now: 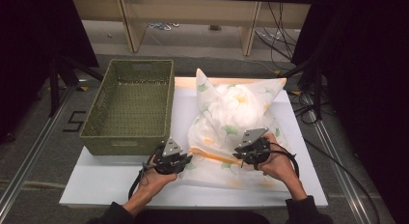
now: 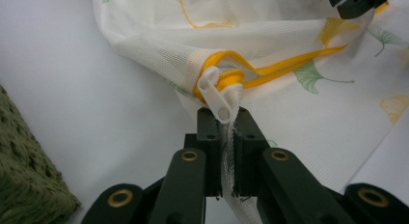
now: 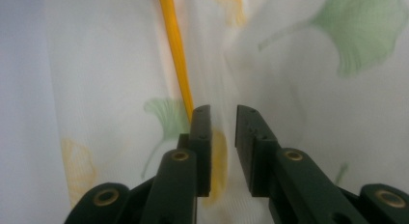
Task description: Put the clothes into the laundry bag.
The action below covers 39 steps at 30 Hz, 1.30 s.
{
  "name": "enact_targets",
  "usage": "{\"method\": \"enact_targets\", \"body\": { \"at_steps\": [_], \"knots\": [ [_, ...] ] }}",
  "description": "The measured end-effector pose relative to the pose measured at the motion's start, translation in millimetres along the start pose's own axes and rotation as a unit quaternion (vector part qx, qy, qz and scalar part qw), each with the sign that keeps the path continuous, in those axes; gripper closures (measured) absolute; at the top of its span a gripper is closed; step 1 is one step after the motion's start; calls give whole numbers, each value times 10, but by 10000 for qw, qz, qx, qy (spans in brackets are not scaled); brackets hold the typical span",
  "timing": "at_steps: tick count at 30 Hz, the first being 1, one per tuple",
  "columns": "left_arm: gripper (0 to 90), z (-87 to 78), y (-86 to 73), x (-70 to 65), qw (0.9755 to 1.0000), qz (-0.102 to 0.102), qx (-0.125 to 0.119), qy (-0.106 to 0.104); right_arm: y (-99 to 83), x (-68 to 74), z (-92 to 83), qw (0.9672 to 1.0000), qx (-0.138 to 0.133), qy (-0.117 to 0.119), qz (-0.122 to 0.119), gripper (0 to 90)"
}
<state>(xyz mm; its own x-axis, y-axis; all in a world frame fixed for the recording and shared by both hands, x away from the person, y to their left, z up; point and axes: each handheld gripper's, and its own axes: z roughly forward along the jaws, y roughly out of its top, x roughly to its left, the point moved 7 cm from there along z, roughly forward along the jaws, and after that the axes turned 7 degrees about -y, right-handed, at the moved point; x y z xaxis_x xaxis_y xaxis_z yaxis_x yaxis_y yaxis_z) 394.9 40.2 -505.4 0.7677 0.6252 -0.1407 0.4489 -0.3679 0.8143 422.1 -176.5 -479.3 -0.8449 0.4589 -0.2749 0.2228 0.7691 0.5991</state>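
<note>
2 claws: left claw (image 2: 226, 132) clamps leaf-printed mesh bag (image 2: 289, 50); right claw (image 3: 223, 137) apart.

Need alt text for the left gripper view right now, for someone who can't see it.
The left gripper is shut on the corner of a white mesh bag printed with green and yellow leaves, just below the white zipper pull on its yellow zipper. The bag lies on a white table, with a green woven basket at lower left.

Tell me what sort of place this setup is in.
Probably a lab or a data-recording rig, not a home: a white board laid as a work surface, black curtains at the sides, loose cables on the floor, and a person working a gripper in each hand.
</note>
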Motion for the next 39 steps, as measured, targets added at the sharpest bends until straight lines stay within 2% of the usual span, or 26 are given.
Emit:
{"method": "enact_targets", "body": {
  "at_steps": [3, 4, 5, 6, 8, 9, 10, 11, 12, 13, 14, 16, 17, 18, 19, 20, 21, 23, 25, 26, 27, 28, 30, 32, 34, 39],
  "knots": [
    [832, 6, 7, -40, 9999, 128, 71, -5, 158, 43, 46, 9997, -195, -18, 135, 710],
    [832, 21, 12, -52, 9999, 144, 16, -2, 194, 56, 90, 9997, -191, -77, 98, 700],
    [831, 18, 6, -53, 9998, 175, 46, -12, 225, 83, 142, 9998, -194, 1, -25, 679],
    [831, 15, 3, -55, 9999, 158, 49, -13, 246, 116, 192, 9999, -158, 7, 23, 668],
    [831, 4, 9, -55, 9998, 182, 74, -12, 291, 130, 316, 9998, -160, 25, -138, 637],
    [830, 8, 17, -62, 9998, 163, 59, -27, 303, 129, 360, 9999, -117, -45, -116, 629],
    [828, 11, 15, -61, 9998, 180, 58, -33, 322, 125, 429, 9999, -98, -62, -112, 646],
    [824, 10, 8, -61, 9998, 186, 71, -35, 318, 142, 467, 9999, 4, 48, -92, 730],
    [818, 6, -1, -59, 9998, 176, 82, -25, 304, 132, 503, 9998, 81, 33, -185, 832],
    [802, 4, -4, -48, 9997, 202, 81, -61, 279, 143, 506, 9996, 198, 68, -162, 895],
    [772, 10, -18, -48, 9999, 36, 117, -112, 267, 146, 500, 9997, 183, 57, -154, 900],
    [675, 45, -48, -22, 9997, -31, 185, -184, 272, 142, 426, 9998, 90, 88, -126, 900],
    [620, 79, -81, -11, 9993, -129, 268, -205, 291, 136, 358, 10000, -8, 74, -25, 900],
    [566, 92, -123, 13, 9985, -96, 476, -239, 311, 140, 290, 9998, -124, 176, 23, 900],
    [533, 134, -174, 41, 9976, -171, 610, -271, 316, 145, 244, 9995, -172, 245, 55, 900],
    [509, 166, -185, 63, 9974, -218, 611, -328, 323, 162, 197, 9990, -291, 347, 11, 900],
    [503, 194, -187, 67, 9966, -399, 596, -397, 293, 175, 177, 9991, -235, 351, -48, 900],
    [504, 207, -169, 83, 9964, -473, 539, -443, 229, 225, 155, 9991, -83, 407, -48, 900],
    [515, 186, -161, 97, 9965, -401, 526, -515, 209, 224, 150, 9987, -68, 484, -113, 900],
    [514, 181, -153, 94, 9962, -454, 502, -552, 199, 216, 147, 9988, -54, 481, -53, 900],
    [512, 189, -143, 75, 9955, -610, 425, -592, 178, 204, 147, 9990, 0, 457, -6, 900],
    [511, 196, -132, 68, 9951, -635, 362, -664, 166, 204, 150, 9989, 15, 461, 16, 900],
    [512, 185, -153, 68, 9945, -584, 486, -718, 135, 206, 177, 9989, 82, 469, -21, 900],
    [533, 187, -136, 24, 9936, -655, 429, -820, 109, 216, 221, 9987, 171, 484, -74, 900],
    [544, 177, -133, 16, 9939, -539, 484, -835, 64, 219, 268, 9984, 301, 458, -130, 900],
    [586, 158, -87, -15, 9909, -819, 247, -1040, -43, 192, 389, 9980, 362, 512, -126, 900]
  ]
}}
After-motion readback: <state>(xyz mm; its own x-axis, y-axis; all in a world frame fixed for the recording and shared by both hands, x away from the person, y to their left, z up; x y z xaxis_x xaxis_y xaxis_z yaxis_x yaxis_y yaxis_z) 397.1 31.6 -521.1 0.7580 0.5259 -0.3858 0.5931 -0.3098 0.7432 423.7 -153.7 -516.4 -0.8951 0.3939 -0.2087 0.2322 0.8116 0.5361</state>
